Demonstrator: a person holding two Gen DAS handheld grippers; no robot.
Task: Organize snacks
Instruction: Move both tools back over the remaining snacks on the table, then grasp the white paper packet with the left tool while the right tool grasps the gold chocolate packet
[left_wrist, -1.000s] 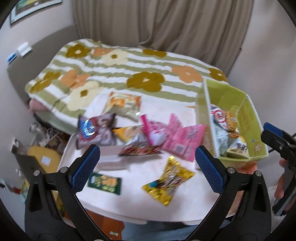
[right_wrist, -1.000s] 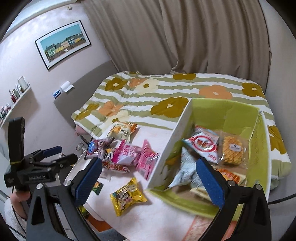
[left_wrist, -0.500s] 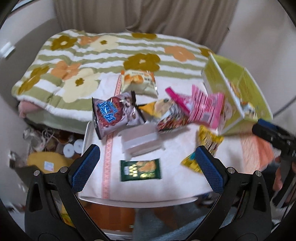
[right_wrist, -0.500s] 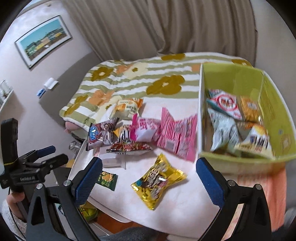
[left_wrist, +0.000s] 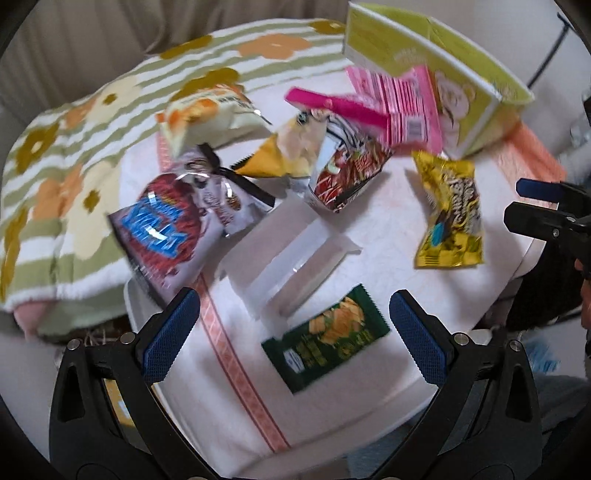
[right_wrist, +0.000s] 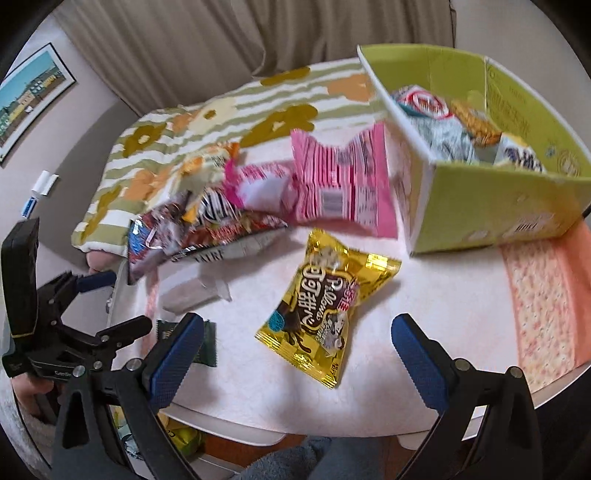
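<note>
The yellow snack bag (right_wrist: 327, 306) at the frame centre is glossy foil with bright creases, and the dark green packet (left_wrist: 327, 341) looks like smoother, duller film. The green box (right_wrist: 491, 199) at upper right is matt cardboard with a white cut edge. A soft, nubby white cloth (right_wrist: 424, 332) covers the desk. The left tool (left_wrist: 295, 334) has matt black plastic arms, textured blue rubbery fingers (left_wrist: 171, 334) and small shiny metal rivets. The flowered blanket (left_wrist: 66, 177) at left looks fleecy.

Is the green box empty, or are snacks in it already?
Partly filled. The right wrist view looks into the open-topped green box and shows several snack packets piled on its floor, below the rim.
</note>
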